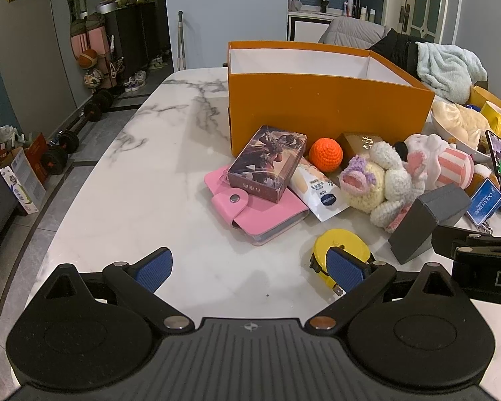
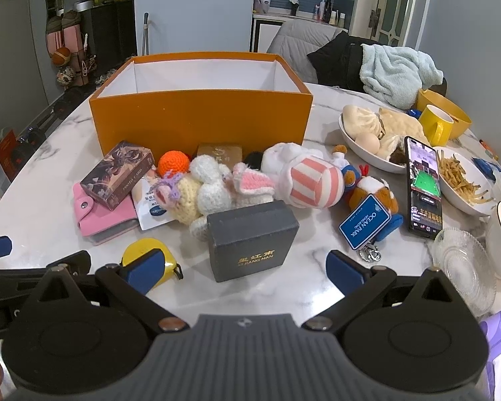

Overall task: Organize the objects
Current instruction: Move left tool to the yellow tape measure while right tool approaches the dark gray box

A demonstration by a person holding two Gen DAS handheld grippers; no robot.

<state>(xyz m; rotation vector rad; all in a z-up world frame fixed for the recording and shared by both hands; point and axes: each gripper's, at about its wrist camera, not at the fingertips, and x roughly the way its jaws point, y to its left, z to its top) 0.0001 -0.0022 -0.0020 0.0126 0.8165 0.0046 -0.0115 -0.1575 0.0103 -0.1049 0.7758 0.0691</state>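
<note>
Low in each wrist view, the left tongs (image 1: pixel 250 272) and right tongs (image 2: pixel 245 270) stand spread wide with nothing between their blue pads, above the white marble desk (image 1: pixel 133 183). Just beyond the right tongs sits a dark grey square box with gold lettering (image 2: pixel 250 239), with a round yellow tape measure (image 2: pixel 147 260) at lower left. Mid-frame, a pink snap wallet (image 2: pixel 100 219) and crocheted plush toys (image 2: pixel 217 187) crowd together. Behind them, at upper centre, the open orange cardboard box (image 2: pixel 200 117) shows white inner walls

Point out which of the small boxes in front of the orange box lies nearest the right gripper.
The dark grey box with gold lettering, just ahead of the open right gripper; the photo card box and the brown box sit farther back.
</note>
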